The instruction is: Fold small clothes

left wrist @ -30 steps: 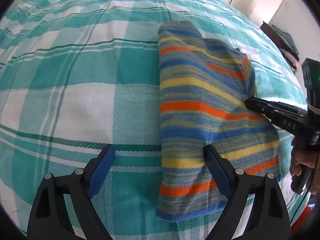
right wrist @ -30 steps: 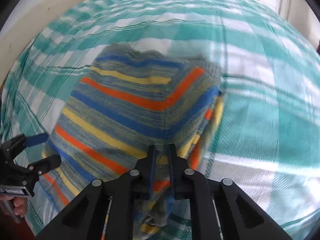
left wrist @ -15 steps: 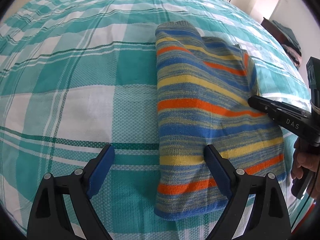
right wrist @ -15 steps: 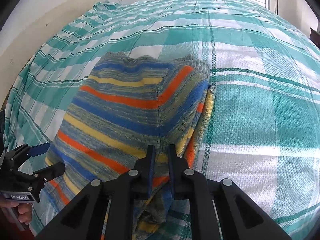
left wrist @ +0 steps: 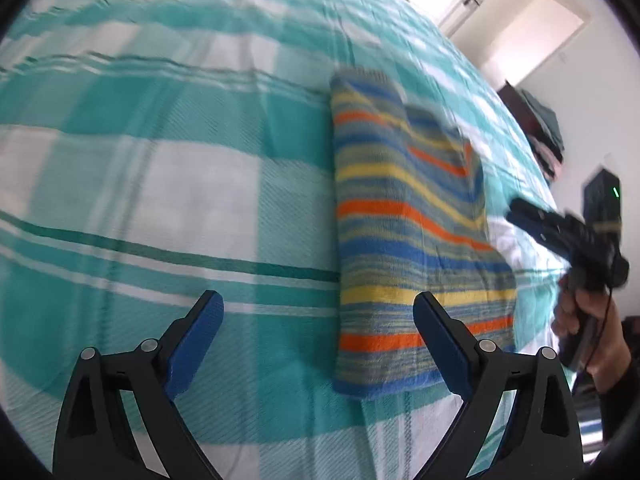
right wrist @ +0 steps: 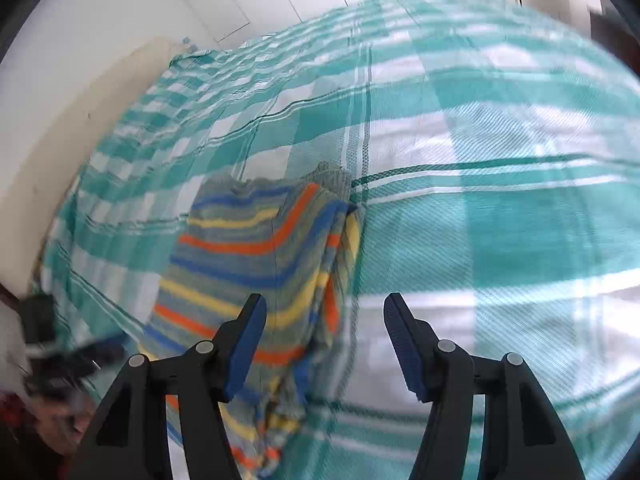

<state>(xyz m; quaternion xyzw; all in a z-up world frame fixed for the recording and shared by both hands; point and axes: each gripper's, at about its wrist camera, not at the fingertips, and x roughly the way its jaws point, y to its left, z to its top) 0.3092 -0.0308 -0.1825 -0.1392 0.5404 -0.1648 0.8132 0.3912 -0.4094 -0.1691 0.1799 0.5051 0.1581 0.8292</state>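
I see the checked teal-and-white bedspread [left wrist: 160, 184] filling most of both wrist views, with wide bare cloth on my left tongs' side from 9 to 12 o'clock and, in the right wrist view, from 12 round to 4 o'clock. The bed's far edge meets a pale wall [right wrist: 60, 128] at 10 o'clock in the right view; in the left view the bed drops away at 2 o'clock toward a dark shelf with stacked clothes [left wrist: 544, 128], well apart from my work.

The folded striped knit garment [left wrist: 404, 240] lies flat on the bedspread, a long rectangle of blue, yellow and orange bands with a smaller folded flap on top at its far right.

My left tongs [left wrist: 318, 340] stand wide apart and grip nothing. The right-hand finger sits over the garment's near edge at 5 o'clock; the left-hand finger is over bare bedspread, so the garment's long left side runs between them.

My right tongs [right wrist: 324, 344] are opening, with nothing clamped. The garment's thick layered edge lies in the gap and under the left-hand finger; bare bedspread lies under the other. In the left view those tongs [left wrist: 560, 232] hang just beside the garment's right side, in a person's hand [left wrist: 588, 320].
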